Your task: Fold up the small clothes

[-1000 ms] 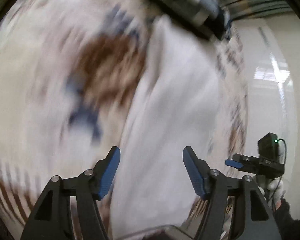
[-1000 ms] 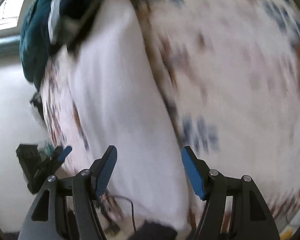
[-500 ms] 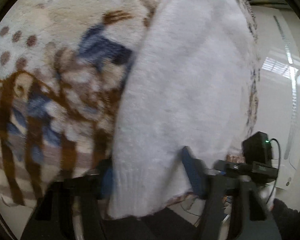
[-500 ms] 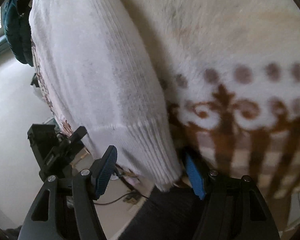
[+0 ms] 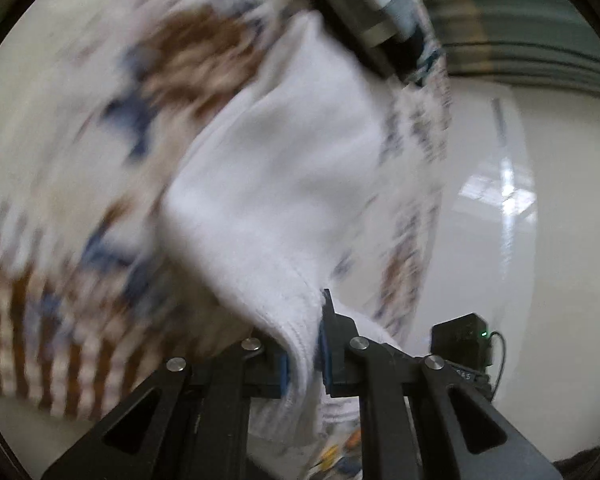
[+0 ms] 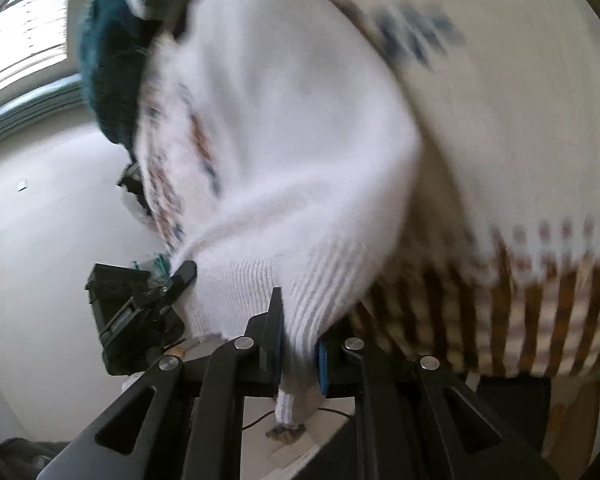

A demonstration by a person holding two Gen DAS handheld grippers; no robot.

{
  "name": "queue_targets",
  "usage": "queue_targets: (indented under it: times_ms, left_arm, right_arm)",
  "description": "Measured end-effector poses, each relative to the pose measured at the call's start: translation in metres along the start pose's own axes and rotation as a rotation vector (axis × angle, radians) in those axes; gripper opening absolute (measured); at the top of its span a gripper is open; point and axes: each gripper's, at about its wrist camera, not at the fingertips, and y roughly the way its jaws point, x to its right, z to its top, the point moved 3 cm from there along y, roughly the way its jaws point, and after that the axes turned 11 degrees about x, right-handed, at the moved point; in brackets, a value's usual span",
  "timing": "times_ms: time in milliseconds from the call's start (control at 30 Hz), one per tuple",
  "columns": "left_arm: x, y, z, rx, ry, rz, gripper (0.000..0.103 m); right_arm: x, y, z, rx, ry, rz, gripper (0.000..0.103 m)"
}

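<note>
A small white knitted garment (image 5: 284, 184) lies on a cream blanket with brown and blue patterns (image 5: 80, 168). My left gripper (image 5: 303, 360) is shut on the garment's ribbed hem and lifts that corner. In the right wrist view my right gripper (image 6: 298, 356) is shut on the other ribbed hem corner of the white garment (image 6: 300, 152). The left gripper (image 6: 140, 304) shows in the right wrist view at the left; the right gripper (image 5: 464, 344) shows in the left wrist view at the lower right. Both views are blurred.
A dark teal garment (image 6: 108, 64) and a striped dark item (image 5: 376, 12) lie at the blanket's far end. A glossy white floor (image 5: 512, 208) lies beside the blanket's edge. A window (image 6: 24, 44) is at the upper left of the right wrist view.
Both grippers were open around the hem half a second ago. Both have closed on the ribbed hem and raised it off the blanket.
</note>
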Motion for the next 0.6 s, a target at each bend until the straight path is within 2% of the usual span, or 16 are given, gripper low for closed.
queue_targets:
  times_ms: [133, 267, 333, 367, 400, 467, 500, 533, 600]
  left_arm:
    - [0.029, 0.030, 0.076, 0.064, 0.026, -0.034, 0.010]
    - [0.042, 0.081, 0.157, 0.092, 0.017, -0.050, 0.011]
    - [0.043, 0.107, 0.195, 0.088, 0.016, -0.038, 0.016]
    - [0.043, 0.113, 0.208, 0.095, 0.006, -0.047, 0.023]
    - [0.041, 0.117, 0.220, 0.111, -0.004, -0.055, 0.037]
    - [0.035, 0.113, 0.238, 0.142, -0.040, -0.068, 0.056]
    - [0.032, 0.109, 0.244, 0.162, -0.052, -0.082, 0.062]
    - [0.028, 0.103, 0.247, 0.183, -0.051, -0.076, 0.063]
    - [0.026, 0.097, 0.248, 0.196, -0.002, -0.027, 0.063]
  right_arm:
    - [-0.057, -0.015, 0.079, 0.097, -0.045, 0.038, 0.013]
    - [-0.098, 0.002, 0.183, 0.192, -0.067, 0.022, 0.013]
    - [-0.112, 0.009, 0.233, 0.232, -0.066, -0.005, 0.016]
    - [-0.123, 0.019, 0.261, 0.250, -0.076, -0.009, 0.018]
    - [-0.128, 0.023, 0.279, 0.266, -0.078, -0.016, 0.020]
    - [-0.133, 0.028, 0.311, 0.276, -0.076, -0.016, 0.037]
    - [-0.134, 0.028, 0.322, 0.287, -0.066, -0.010, 0.053]
    - [-0.135, 0.026, 0.329, 0.301, -0.061, -0.014, 0.063]
    - [-0.133, 0.019, 0.333, 0.329, -0.085, -0.027, 0.064]
